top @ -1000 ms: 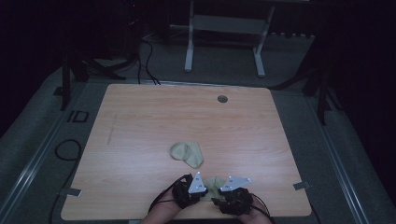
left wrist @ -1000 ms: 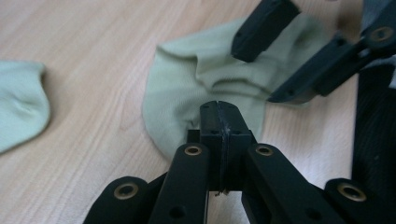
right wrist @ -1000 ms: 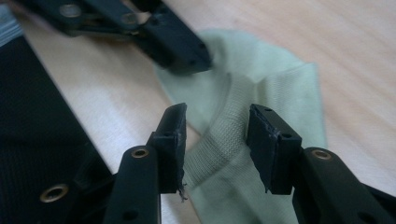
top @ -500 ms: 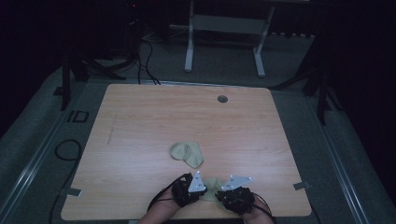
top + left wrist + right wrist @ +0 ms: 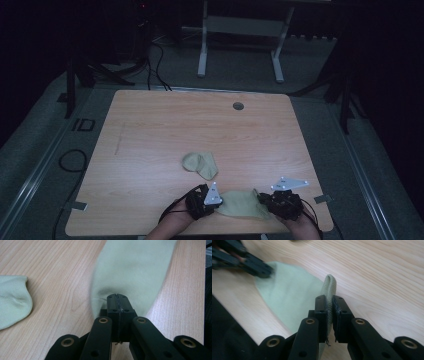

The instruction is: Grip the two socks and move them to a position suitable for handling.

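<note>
High view, compared with the pictures from a moment earlier: the pale green sock (image 5: 242, 204) at the near edge of the bench (image 5: 150, 125) now lies drawn out flat between the two grippers, where before it sat bunched in the narrow gap between them. The right gripper (image 5: 265, 200) has swung outward to the right and a little up, and its fingers have just closed on the sock's end. In the right gripper view the fingers (image 5: 322, 312) are clamped on a folded edge of the fabric, a ribbed band that stands up between them. The left gripper (image 5: 217, 202) has kept its place; in the left gripper view its fingers (image 5: 112, 307) are pressed together on the other end of the sock (image 5: 132, 272), with the cloth puckering where they bite.

A second sock (image 5: 200, 165) lies folded just beyond, nearer the middle of the bench and apart from the held one.

With both ends now gripped and the cloth pulled taut, the sock looks ready to be laid flat or folded over, probably to join its partner.
</note>
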### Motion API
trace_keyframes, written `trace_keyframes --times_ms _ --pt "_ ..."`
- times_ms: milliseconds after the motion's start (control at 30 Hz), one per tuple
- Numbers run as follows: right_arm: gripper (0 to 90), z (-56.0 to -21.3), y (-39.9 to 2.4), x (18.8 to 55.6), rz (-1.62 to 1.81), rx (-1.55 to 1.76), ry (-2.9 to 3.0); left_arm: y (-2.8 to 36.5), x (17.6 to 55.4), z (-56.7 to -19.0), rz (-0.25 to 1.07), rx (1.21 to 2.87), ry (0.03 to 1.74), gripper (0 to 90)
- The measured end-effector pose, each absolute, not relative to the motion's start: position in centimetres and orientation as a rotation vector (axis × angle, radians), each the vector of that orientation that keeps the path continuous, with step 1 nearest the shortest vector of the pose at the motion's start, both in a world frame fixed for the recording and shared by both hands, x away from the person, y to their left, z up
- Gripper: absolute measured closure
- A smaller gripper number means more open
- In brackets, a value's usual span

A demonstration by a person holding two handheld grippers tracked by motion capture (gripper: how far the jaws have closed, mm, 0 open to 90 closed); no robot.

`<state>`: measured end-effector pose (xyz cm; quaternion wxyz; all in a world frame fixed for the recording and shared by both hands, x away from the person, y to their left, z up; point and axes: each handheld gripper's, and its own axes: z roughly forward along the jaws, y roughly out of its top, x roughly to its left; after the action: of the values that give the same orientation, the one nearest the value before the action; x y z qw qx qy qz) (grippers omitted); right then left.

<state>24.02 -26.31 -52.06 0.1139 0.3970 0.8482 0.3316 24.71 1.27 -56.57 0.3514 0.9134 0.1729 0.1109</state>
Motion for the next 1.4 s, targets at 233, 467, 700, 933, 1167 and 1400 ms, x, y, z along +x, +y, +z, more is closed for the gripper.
trace_keyframes --times_ms 233,467,700,933,1167,1400 --pt "72.7 -53.4 -27.9 24.7 0.945 1.242 2.478 0.8 25.0 -56.5 0.285 2.37 0.437 89.2" --pt "59.7 -53.3 -28.8 25.0 0.959 1.281 2.448 1.0 25.2 -56.7 0.241 2.328 0.476 87.5" --pt "51.0 -52.4 -27.5 25.5 0.956 1.204 2.46 1.7 24.5 -55.6 0.262 2.247 0.521 55.3" --pt "48.8 -51.0 -23.6 27.6 0.971 1.096 2.486 5.0 23.2 -55.2 0.328 2.173 0.591 52.0" --pt "47.0 -50.5 -19.4 30.1 0.953 1.019 2.524 8.7 22.5 -55.9 0.325 2.128 0.697 52.3" --pt "46.3 -49.9 -14.6 33.0 0.94 0.976 2.554 10.6 22.3 -56.4 0.335 2.098 0.755 52.2"
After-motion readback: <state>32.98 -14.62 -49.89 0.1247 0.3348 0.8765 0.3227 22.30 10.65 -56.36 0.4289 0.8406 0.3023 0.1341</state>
